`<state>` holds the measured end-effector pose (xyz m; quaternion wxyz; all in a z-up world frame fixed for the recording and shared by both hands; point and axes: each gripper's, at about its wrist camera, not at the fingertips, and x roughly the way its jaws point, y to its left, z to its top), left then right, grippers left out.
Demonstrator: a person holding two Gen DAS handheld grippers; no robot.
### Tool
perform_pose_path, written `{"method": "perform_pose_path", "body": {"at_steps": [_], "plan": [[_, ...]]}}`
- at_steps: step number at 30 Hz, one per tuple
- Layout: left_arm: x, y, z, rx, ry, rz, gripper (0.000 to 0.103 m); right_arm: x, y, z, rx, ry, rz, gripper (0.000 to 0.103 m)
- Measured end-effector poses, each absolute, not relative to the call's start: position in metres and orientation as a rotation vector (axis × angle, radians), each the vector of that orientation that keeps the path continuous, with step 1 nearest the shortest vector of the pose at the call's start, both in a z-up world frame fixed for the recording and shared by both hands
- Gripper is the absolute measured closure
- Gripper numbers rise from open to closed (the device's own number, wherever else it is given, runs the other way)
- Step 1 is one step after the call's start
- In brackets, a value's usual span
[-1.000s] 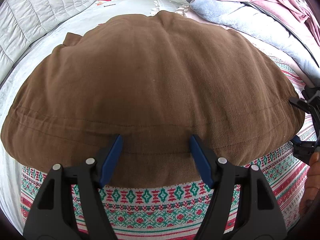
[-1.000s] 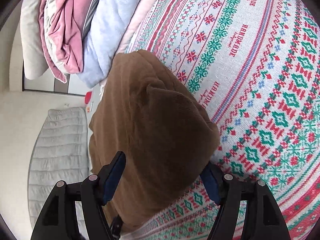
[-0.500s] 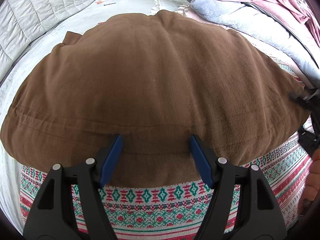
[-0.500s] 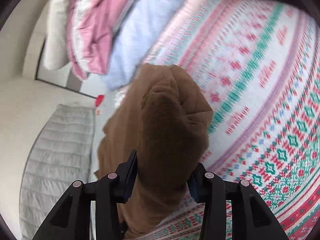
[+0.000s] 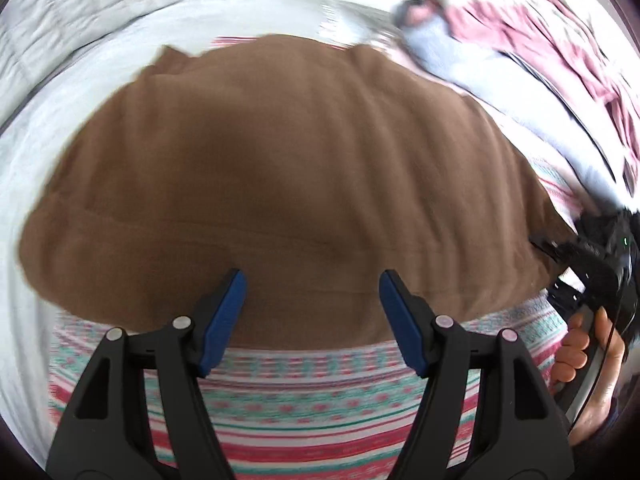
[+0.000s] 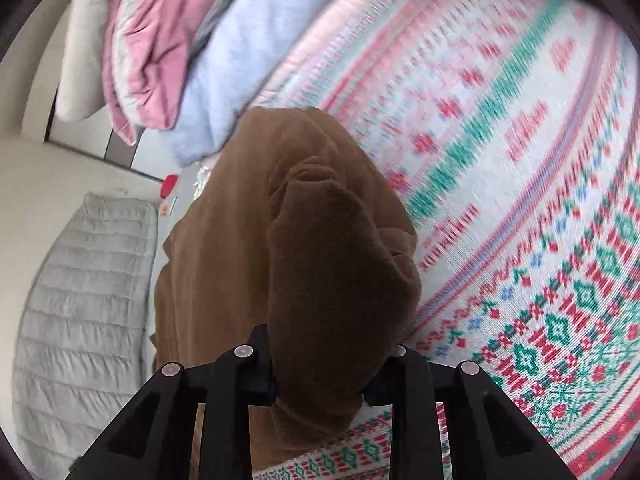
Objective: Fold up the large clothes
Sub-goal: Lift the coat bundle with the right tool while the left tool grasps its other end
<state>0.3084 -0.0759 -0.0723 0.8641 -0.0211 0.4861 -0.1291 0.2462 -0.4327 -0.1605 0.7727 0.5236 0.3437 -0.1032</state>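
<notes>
On the patterned blanket (image 5: 320,396), the right gripper (image 6: 320,384) is pinching the brown garment's (image 5: 280,168) corner; left gripper (image 5: 312,312), jaws spread, is risking a lopsided fold.

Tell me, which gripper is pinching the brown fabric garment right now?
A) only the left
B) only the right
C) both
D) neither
B: the right gripper is shut on a bunched fold of the brown fabric garment, while the left gripper hangs open above it.

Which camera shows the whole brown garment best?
The left wrist view: the brown garment lies spread almost edge to edge on the blanket. The right wrist view shows only a bunched corner clamped in the right gripper.
</notes>
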Motion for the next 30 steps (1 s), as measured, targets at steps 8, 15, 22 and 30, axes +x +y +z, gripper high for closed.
{"method": "perform_pose_path", "body": {"at_steps": [8,15,22,30], "plan": [[0.325,0.063,-0.072,-0.218,1.025,-0.171,0.034,0.254,-0.416,-0.13,0.965,0.744,-0.302,0.077],[0.322,0.142,-0.083,-0.367,1.107,-0.121,0.034,0.279,-0.327,-0.026,0.406,0.564,-0.411,0.081],[0.301,0.221,-0.037,-0.501,0.947,-0.042,0.034,0.309,-0.073,0.016,-0.511,0.28,-0.158,0.082],[0.302,0.251,-0.045,-0.596,0.944,0.019,0.034,0.319,0.093,-0.142,-0.924,0.44,0.186,0.081]]}}
